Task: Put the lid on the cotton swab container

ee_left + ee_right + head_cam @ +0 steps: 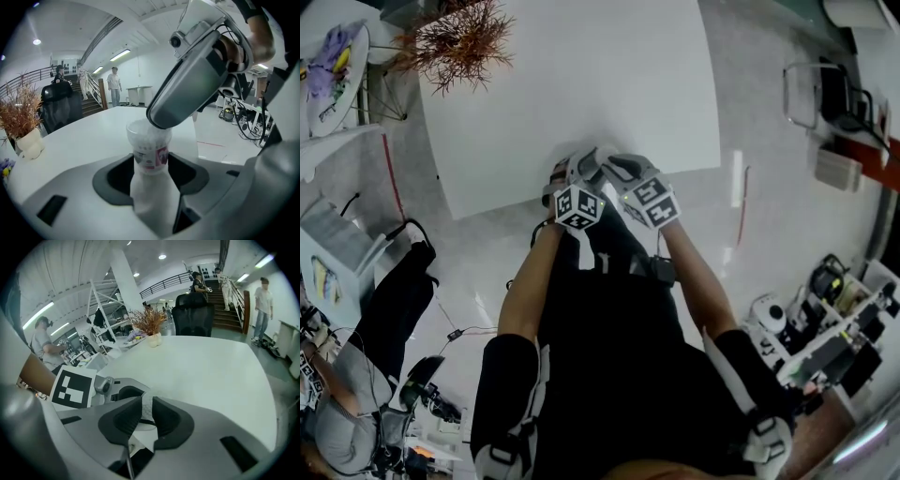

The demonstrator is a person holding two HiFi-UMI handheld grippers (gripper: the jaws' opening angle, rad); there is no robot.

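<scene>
- Gripping the container (pixel 149 146) upright in my left gripper (pixel 150 172), jaws wide, at the table's (pixel 581 103) near edge.
- My right gripper's (pixel 146 417) jaws stand narrow, pinching the white lid (pixel 146 408) right over the container's rim.

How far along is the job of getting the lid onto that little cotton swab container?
Done: the left tool grips the cotton swab container upright. In hand: the right tool pinches a pale piece, apparently the lid, and sits right over the container's mouth. Left: seating the lid and letting go. I can't tell whether it is on yet, because the right tool covers the top.
</scene>
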